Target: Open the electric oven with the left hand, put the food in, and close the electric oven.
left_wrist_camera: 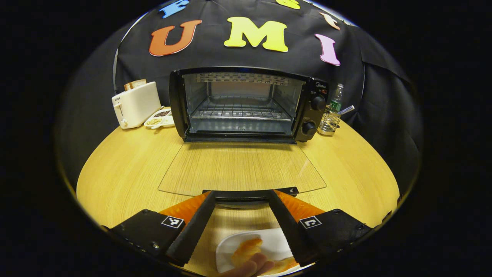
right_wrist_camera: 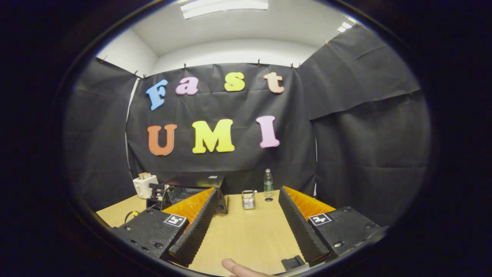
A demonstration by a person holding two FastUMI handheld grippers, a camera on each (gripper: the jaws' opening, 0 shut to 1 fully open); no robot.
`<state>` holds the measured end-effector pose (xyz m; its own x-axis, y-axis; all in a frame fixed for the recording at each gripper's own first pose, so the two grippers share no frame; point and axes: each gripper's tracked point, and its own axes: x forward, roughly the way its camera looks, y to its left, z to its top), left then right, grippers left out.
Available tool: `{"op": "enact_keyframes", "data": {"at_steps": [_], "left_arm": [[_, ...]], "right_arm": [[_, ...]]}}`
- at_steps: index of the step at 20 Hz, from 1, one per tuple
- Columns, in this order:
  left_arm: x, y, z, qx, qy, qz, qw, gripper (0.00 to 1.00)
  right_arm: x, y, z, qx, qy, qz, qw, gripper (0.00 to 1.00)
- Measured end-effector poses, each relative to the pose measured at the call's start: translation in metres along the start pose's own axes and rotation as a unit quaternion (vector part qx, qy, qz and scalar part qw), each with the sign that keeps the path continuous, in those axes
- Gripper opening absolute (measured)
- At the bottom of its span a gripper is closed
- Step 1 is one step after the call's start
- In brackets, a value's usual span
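1. left gripper view: the black electric oven with a wire rack (left_wrist_camera: 246, 104) sat at upper centre, its glass door (left_wrist_camera: 242, 167) lying flat on the wooden table (left_wrist_camera: 127, 161), so opening looked done. the left gripper (left_wrist_camera: 241, 194) was spread, fingers flanking the door's handle. the white plate of golden food (left_wrist_camera: 251, 250) lay at bottom centre, not yet inside.
2. right gripper view: the right gripper (right_wrist_camera: 248, 192) was spread, holding nothing, at the frame's bottom. loading and closing remained.
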<state>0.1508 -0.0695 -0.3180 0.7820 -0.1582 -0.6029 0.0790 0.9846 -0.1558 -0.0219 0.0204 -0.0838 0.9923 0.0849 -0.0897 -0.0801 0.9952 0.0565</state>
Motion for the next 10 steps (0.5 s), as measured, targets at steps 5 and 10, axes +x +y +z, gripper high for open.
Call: {"op": "enact_keyframes", "data": {"at_steps": [5, 10], "left_arm": [[-0.040, 0.024, 0.037, -0.025, -0.058, -0.002, 0.998, 0.94], [-0.124, 0.042, 0.078, -0.004, -0.147, 0.005, 0.989, 0.94]], "right_arm": [[0.017, 0.013, -0.028, -0.002, 0.027, 0.019, 0.999, 0.98], [0.041, 0.036, -0.070, -0.003, 0.073, 0.039, 0.997, 1.00]]}}
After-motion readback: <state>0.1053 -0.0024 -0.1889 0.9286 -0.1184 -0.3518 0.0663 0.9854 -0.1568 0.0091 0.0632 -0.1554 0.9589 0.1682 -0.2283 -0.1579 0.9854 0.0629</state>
